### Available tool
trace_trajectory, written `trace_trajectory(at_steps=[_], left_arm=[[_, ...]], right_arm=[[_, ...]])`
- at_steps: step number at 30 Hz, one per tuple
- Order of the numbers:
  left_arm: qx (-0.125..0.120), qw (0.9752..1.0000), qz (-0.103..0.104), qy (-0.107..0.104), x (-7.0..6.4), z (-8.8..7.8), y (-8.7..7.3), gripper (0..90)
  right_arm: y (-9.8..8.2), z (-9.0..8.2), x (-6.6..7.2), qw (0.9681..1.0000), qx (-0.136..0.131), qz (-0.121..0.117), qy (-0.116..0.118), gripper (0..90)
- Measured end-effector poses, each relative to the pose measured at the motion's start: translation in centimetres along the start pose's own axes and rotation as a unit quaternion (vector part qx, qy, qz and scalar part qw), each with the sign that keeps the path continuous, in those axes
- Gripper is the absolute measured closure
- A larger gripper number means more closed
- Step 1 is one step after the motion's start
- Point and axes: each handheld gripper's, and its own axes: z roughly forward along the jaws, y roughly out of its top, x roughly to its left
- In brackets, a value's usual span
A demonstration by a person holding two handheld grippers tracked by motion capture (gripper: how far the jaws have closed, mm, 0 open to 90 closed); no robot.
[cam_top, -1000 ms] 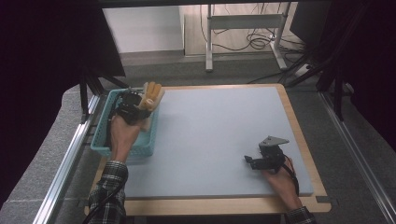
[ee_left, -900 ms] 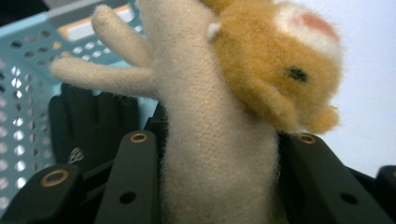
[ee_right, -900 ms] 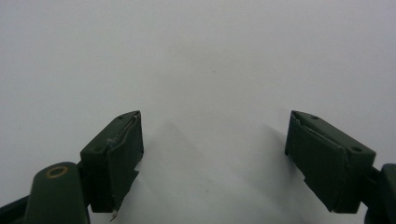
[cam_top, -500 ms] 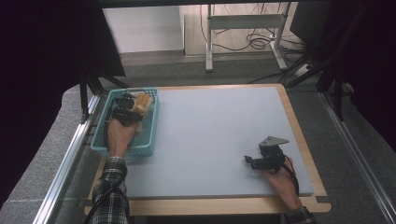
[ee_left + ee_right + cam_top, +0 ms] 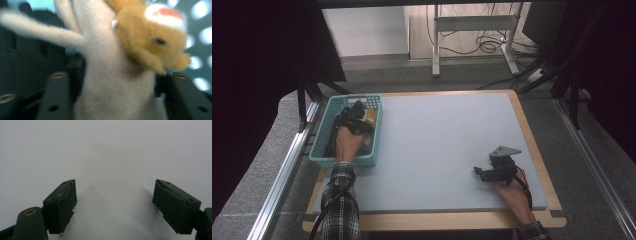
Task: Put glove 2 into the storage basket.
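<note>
Closest to me, at the near right of the grey mat [image 5: 437, 150], the person's right hand [image 5: 511, 192] rests on the surface holding the right gripper [image 5: 482, 173], its two black jaws spread wide with nothing but bare mat between them; the right gripper view shows the same open gap. Over on the left, a checked sleeve [image 5: 339, 200] reaches forward into the teal basket [image 5: 323, 145] that sits at the mat's left edge, partly off the wooden board [image 5: 532, 130]. Down inside it the left gripper [image 5: 357, 112] is clamped on a plush toy [image 5: 117, 75], pale grey in the body with a tan, fuzzy head, pinched between both jaws with the basket's perforated wall just behind it.
</note>
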Motion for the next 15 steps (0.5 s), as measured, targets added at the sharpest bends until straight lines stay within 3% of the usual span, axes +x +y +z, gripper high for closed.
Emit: trace_trajectory(at_steps=[1,3,5,8,13,15], left_arm=[[0.014,0.9999,-0.003,-0.002,0.1,0.2,0.0,36.0],[0.014,0.9997,-0.014,-0.015,0.5,0.2,0.0,28.5],[0.007,0.9995,-0.02,-0.025,0.6,-0.2,-0.1,20.4],[-0.007,0.9996,-0.014,-0.022,0.6,-1.2,0.0,12.5],[-0.047,0.9984,-0.003,-0.031,0.9,-3.7,-0.3,11.8],[-0.07,0.9973,0.002,-0.023,1.1,-4.7,-0.6,17.2]], right_arm=[[0.0,0.0,0.0,1.0,0.0,0.0,0.0,18.9],[0.0,0.0,0.0,1.0,0.0,0.0,0.0,18.9],[0.0,0.0,0.0,1.0,0.0,0.0,0.0,18.9],[0.0,0.0,0.0,1.0,0.0,0.0,0.0,18.9],[0.0,0.0,0.0,1.0,0.0,0.0,0.0,18.8],[0.0,0.0,0.0,1.0,0.0,0.0,0.0,18.8]])
